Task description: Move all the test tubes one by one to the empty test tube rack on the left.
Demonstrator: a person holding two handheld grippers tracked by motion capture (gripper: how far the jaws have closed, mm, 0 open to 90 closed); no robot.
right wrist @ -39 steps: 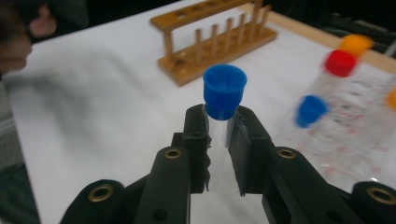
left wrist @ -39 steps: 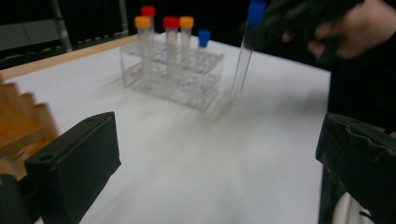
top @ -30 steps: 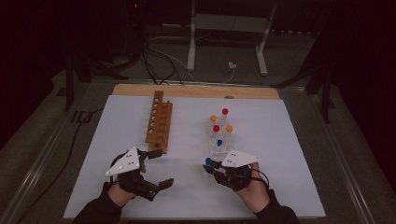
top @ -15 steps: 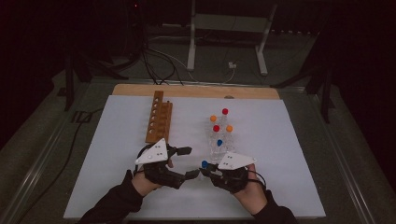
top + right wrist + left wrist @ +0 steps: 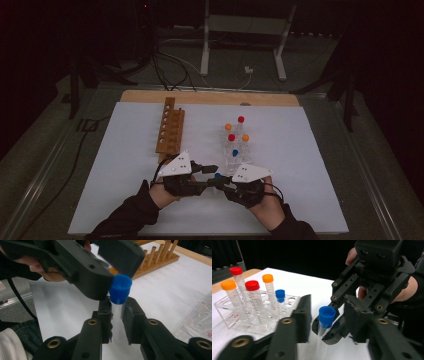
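A clear tube with a blue cap [image 5: 120, 288] stands upright in my right gripper [image 5: 117, 305], which is shut on the tube's body just below the cap. My left gripper [image 5: 327, 305] faces it with the blue cap [image 5: 327, 316] between its jaws. Those jaws have just been closing, and a narrow gap still shows on each side of the cap. From above, the left gripper [image 5: 212, 176] and the right gripper [image 5: 221, 182] meet tip to tip at the blue cap [image 5: 218, 176], near the front of the white mat [image 5: 300, 165].
A clear plastic rack [image 5: 226, 154] just behind the grippers holds tubes with red, orange and blue caps [image 5: 252, 285]. A wooden peg rack [image 5: 170, 131] stands at the back left. A wooden board edge [image 5: 210, 97] borders the mat's far side.
My left gripper has swung right from the mat's front left to meet the right gripper, and its jaws have narrowed around the blue cap. The right gripper has kept still with the tube.
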